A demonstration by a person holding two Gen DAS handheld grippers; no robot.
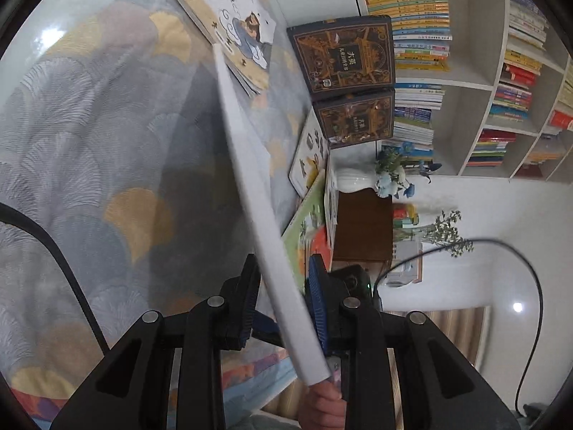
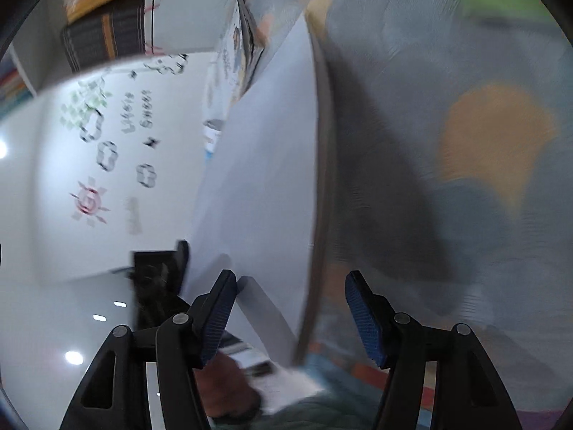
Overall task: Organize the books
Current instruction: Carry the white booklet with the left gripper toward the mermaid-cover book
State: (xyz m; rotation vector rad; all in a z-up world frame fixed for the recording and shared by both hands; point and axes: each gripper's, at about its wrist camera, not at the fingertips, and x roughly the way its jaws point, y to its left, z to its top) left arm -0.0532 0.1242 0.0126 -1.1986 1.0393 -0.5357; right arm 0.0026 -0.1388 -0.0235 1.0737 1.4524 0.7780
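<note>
Two grippers in play. Your left gripper (image 1: 283,301) is clamped on a thin white book (image 1: 250,193), pads pressing both faces near its lower end; the book runs edge-on from the jaws up toward 11 o'clock, over the patterned bedspread (image 1: 100,136). A hand (image 1: 322,408) shows below the book at 6 o'clock.

Your right gripper (image 2: 290,308) stands apart, no earlier frame to compare. The white book (image 2: 261,179) sits between its blue pads, closer to the left pad (image 2: 218,322); whether it touches that pad you cannot tell through the blur. Right pad is clear of it.

Other books in the left wrist view: an illustrated book (image 1: 232,25) at 12 o'clock on the bed, two dark ornate books (image 1: 343,53) at 1 o'clock, a bookshelf (image 1: 465,71) at 2 o'clock, white vase (image 1: 354,179) near centre.
</note>
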